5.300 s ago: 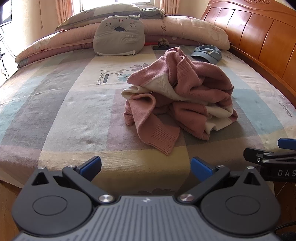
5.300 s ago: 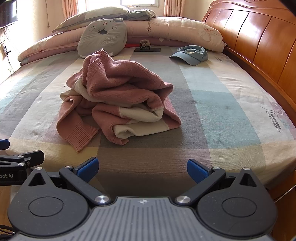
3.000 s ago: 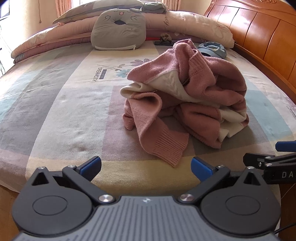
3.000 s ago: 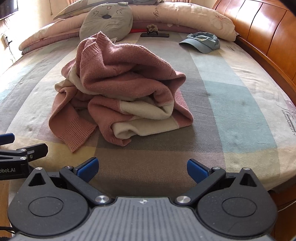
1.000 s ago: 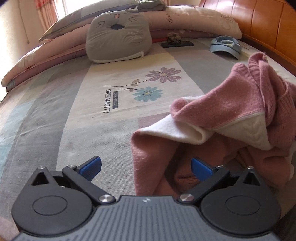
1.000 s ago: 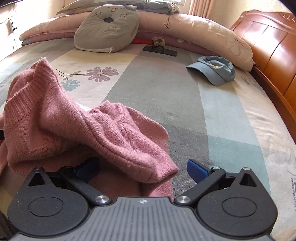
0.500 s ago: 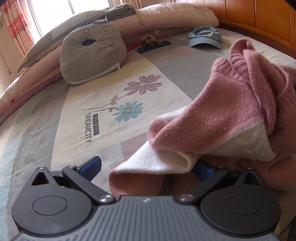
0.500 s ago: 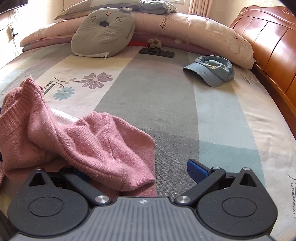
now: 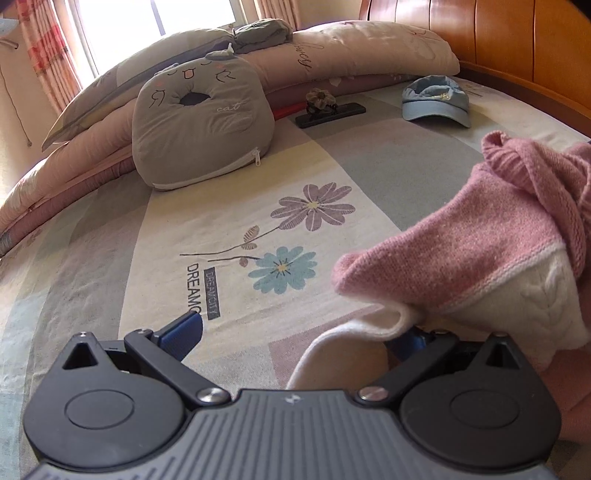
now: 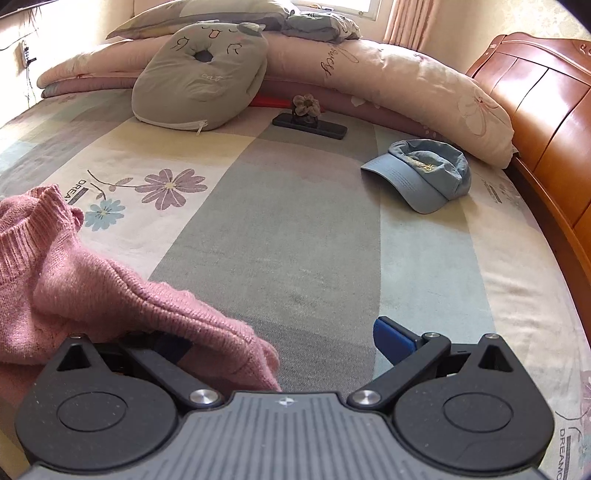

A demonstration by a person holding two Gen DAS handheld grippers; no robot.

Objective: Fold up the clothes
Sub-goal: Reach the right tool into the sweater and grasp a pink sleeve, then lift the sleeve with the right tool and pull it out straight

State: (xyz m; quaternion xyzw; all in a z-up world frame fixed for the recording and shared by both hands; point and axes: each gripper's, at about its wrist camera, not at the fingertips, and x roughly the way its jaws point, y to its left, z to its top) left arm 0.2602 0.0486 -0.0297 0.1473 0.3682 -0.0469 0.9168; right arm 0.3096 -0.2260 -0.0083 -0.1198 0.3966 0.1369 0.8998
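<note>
Left wrist view shows us the soft, floppy pink sweater (image 9: 480, 251) bunched between both grippers' spread jaws, so we judge its white edge (image 9: 384, 321) the surest hold.

Bright daylight from the window (image 9: 192, 22), blown-out glare there; soft shadows; strong fisheye bending at edges; sharp focus

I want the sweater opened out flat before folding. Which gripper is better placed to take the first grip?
Probably the left gripper: its open jaws already straddle a cream edge of the pink sweater. The right gripper, also open, has knit draped only over its left finger.
</note>
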